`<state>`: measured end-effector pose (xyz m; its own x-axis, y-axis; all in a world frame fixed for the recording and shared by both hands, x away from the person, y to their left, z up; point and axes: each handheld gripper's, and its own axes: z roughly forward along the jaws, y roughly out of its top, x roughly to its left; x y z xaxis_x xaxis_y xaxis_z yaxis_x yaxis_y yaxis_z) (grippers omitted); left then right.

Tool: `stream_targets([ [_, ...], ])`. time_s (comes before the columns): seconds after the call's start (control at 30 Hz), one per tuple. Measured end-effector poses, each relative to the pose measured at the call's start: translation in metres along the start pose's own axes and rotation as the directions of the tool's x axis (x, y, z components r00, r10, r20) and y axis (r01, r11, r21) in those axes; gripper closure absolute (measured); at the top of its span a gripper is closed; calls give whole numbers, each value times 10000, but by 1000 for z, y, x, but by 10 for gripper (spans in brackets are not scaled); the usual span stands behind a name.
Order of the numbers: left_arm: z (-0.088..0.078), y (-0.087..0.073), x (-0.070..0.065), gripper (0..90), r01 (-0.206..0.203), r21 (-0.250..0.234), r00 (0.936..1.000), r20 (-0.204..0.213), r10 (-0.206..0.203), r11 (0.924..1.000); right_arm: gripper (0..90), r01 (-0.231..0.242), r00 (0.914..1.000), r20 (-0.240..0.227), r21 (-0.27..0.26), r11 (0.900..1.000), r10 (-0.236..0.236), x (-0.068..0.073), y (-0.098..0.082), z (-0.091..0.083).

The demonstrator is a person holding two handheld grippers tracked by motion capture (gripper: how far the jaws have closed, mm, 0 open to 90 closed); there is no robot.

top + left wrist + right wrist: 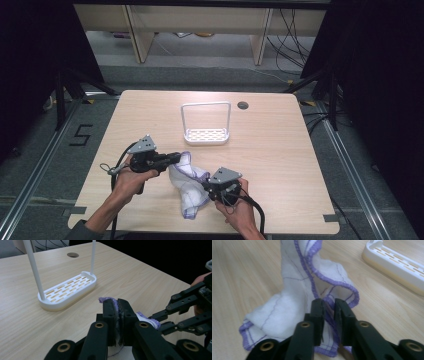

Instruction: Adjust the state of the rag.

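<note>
A white cloth with a purple hem lies crumpled on the wooden table near its front edge. My left gripper comes in from the left and is shut on the cloth's upper corner. In the left gripper view its jaws pinch the purple hem. From the lower right, my right gripper reaches the cloth's right side. In the right gripper view its jaws are closed on a folded hem of the cloth. The right gripper also shows at the right of the left gripper view, on the cloth's edge.
A white rack with a slotted base and a tall loop handle stands at the table's middle, just behind the cloth; its base edge shows in the right gripper view. A round cable hole sits near the far edge.
</note>
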<state>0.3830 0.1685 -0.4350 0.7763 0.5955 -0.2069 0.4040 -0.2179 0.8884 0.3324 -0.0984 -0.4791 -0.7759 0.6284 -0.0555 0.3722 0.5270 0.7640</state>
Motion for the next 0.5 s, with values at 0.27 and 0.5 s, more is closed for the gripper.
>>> stream_targets([
  [0.27, -7, -1, 10, 849, 313, -147, 9993, -197, -316, 9994, 900, -155, 9995, -263, -271, 9995, 148, -17, 2, -8],
  [0.5, -7, -3, 14, 849, 467, -126, 9988, -166, -469, 9988, 787, -649, 9974, -346, -586, 9962, 629, -26, 3, -11],
])
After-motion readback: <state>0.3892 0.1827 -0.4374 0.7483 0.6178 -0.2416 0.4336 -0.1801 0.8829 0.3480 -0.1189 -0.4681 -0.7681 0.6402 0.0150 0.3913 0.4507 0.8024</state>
